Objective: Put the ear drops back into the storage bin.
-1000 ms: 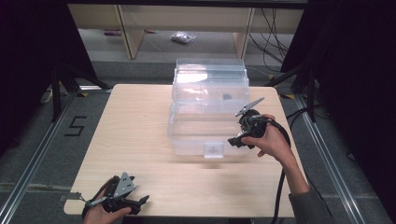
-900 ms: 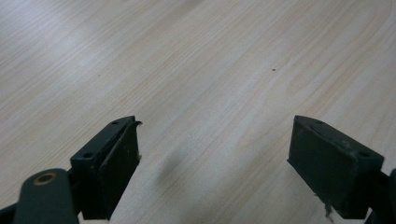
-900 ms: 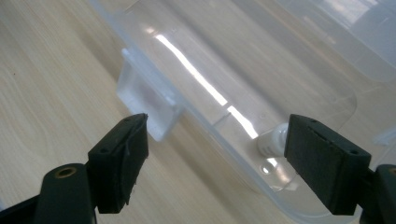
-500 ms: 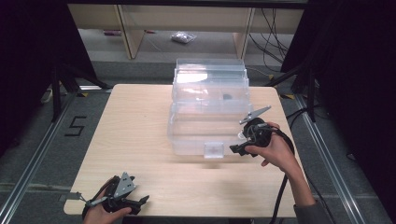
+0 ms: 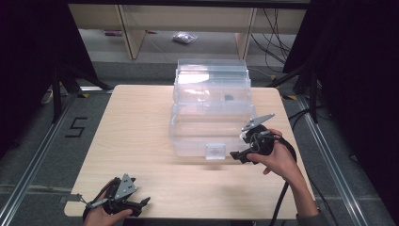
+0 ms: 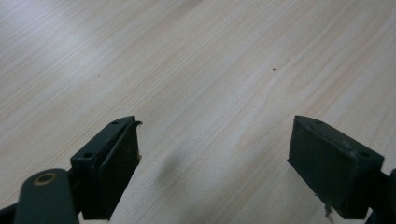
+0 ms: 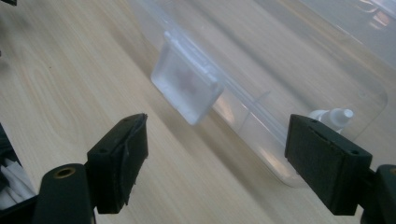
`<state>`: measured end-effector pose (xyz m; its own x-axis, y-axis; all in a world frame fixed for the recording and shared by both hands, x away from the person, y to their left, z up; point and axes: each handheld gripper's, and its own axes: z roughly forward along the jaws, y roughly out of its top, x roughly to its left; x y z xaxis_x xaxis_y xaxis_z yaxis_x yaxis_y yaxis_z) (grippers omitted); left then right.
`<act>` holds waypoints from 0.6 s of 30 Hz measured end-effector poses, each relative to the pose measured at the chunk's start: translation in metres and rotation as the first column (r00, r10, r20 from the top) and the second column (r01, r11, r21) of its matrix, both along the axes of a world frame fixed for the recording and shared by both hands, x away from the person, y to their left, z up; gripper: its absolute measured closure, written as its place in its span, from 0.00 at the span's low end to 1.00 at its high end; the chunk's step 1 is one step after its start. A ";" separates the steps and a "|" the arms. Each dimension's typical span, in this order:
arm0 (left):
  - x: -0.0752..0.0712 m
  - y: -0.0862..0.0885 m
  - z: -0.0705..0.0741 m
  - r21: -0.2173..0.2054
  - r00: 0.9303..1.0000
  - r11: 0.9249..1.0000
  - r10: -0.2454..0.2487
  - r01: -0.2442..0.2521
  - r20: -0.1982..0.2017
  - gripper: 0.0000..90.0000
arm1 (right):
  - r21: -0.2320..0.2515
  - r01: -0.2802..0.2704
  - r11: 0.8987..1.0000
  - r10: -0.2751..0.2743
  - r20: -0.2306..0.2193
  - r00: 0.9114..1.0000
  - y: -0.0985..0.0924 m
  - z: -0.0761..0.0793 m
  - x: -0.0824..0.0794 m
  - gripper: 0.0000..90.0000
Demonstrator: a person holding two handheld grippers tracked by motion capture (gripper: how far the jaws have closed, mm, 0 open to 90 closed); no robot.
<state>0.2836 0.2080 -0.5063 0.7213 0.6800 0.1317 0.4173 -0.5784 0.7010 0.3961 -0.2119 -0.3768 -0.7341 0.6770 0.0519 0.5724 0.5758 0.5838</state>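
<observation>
**Right claw lining up on the box latch**

The right gripper (image 5: 240,155), jaws wide apart and empty, sits beside the front latch (image 7: 187,84) of the clear box (image 5: 211,117) at mid-bench. It should probably square to the latch before closing. The left gripper (image 5: 141,203), open and empty, rests at the near-left corner.
</observation>
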 end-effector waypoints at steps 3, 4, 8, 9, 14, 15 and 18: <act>0.000 0.000 0.000 -0.006 1.000 1.000 0.001 -0.001 0.000 0.17 | -0.001 -0.022 1.000 0.022 -0.015 1.000 0.001 -0.001 -0.003 0.25; 0.000 0.000 0.000 -0.004 1.000 1.000 -0.004 0.004 -0.001 0.17 | 0.002 -0.011 1.000 0.011 -0.014 1.000 0.002 -0.002 -0.004 0.25; 0.000 0.000 0.000 -0.008 1.000 1.000 0.000 0.000 0.000 0.17 | 0.016 -0.032 0.999 0.033 -0.013 0.999 0.004 -0.004 -0.010 0.25; 0.000 0.000 0.000 -0.005 1.000 1.000 -0.003 0.003 -0.001 0.17 | 0.019 -0.035 0.999 0.035 -0.006 0.999 0.005 -0.005 -0.011 0.25; 0.000 0.000 0.000 -0.006 1.000 1.000 -0.002 0.002 0.000 0.17 | 0.019 -0.051 0.999 0.051 0.005 0.999 0.005 -0.007 -0.017 0.25; 0.000 0.000 0.000 -0.002 1.000 1.000 0.000 0.000 0.002 0.17 | 0.033 -0.062 0.998 0.062 0.011 0.998 0.005 -0.008 -0.018 0.25; 0.000 0.000 0.000 -0.002 1.000 1.000 0.000 0.000 0.003 0.17 | 0.030 -0.069 0.997 0.068 0.018 0.997 0.003 -0.010 -0.021 0.24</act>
